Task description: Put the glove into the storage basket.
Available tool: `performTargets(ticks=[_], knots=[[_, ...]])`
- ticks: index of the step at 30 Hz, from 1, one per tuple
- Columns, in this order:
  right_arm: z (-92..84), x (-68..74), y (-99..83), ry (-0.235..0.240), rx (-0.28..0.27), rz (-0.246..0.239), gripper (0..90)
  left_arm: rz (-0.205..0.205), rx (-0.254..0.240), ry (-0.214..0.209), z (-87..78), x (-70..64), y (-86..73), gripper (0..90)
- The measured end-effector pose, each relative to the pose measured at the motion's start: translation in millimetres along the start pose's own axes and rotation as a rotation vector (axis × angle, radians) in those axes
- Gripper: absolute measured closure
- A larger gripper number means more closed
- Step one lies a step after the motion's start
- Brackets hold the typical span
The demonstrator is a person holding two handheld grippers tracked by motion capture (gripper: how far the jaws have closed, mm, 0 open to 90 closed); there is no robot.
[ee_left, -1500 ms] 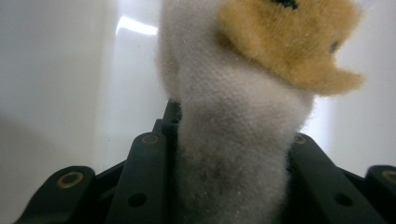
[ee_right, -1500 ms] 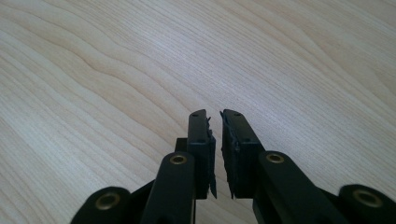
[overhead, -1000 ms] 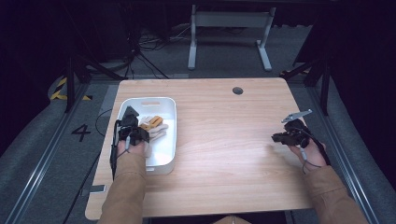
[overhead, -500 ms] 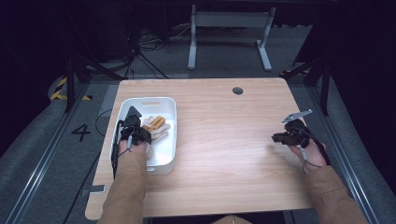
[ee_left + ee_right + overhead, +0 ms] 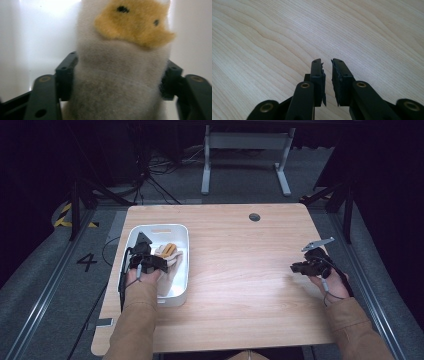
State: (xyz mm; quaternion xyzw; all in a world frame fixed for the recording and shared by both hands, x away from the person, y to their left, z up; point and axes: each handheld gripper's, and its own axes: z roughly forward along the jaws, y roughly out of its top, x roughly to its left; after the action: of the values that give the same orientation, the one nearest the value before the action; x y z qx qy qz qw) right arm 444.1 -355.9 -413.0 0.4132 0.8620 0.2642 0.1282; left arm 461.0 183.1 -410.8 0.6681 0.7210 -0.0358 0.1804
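Note:
A white plush toy (image 5: 120,75) with an orange patch and black dots lies in the white bin (image 5: 161,227) at the table's left. My left gripper (image 5: 152,263) reaches into the bin over the toy (image 5: 168,251). In the left gripper view its jaws (image 5: 117,82) have just been opening. They stand on either side of the toy's body, which looks unsqueezed, its fur brushing the pads (image 5: 65,75). My right gripper (image 5: 297,268) hovers low over bare wood at the table's right. Its jaws (image 5: 327,75) leave only a narrow slit, and nothing is between them.
The wooden table (image 5: 235,285) has a round cable hole (image 5: 254,217) near its far edge. Beyond the table stands a grey desk frame (image 5: 245,155) on the dark floor, with cables to the left. A floor mark "4" (image 5: 87,262) lies left of the table.
The left gripper stays over the toy in the bin, and the toy looks fuller beside it. Neither hand has shifted.

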Motion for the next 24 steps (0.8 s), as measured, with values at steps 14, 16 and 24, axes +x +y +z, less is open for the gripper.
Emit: performTargets(ticks=[14, 16, 24], knots=[[-0.1, -0.3, 0.0, 0.010, -0.004, -0.001, 78.4, 0.064, 0.072, 0.047, 3.0, -9.1, 3.4, 16.1], [-0.2, -0.1, 0.1, 0.011, -0.004, -0.004, 78.2, 0.074, 0.070, 0.062, 2.9, -9.9, 3.6, 16.0], [0.4, -0.2, 0.6, 0.017, -0.007, -0.009, 77.9, 0.129, 0.023, 0.105, -6.8, -17.6, 6.8, 16.1]])
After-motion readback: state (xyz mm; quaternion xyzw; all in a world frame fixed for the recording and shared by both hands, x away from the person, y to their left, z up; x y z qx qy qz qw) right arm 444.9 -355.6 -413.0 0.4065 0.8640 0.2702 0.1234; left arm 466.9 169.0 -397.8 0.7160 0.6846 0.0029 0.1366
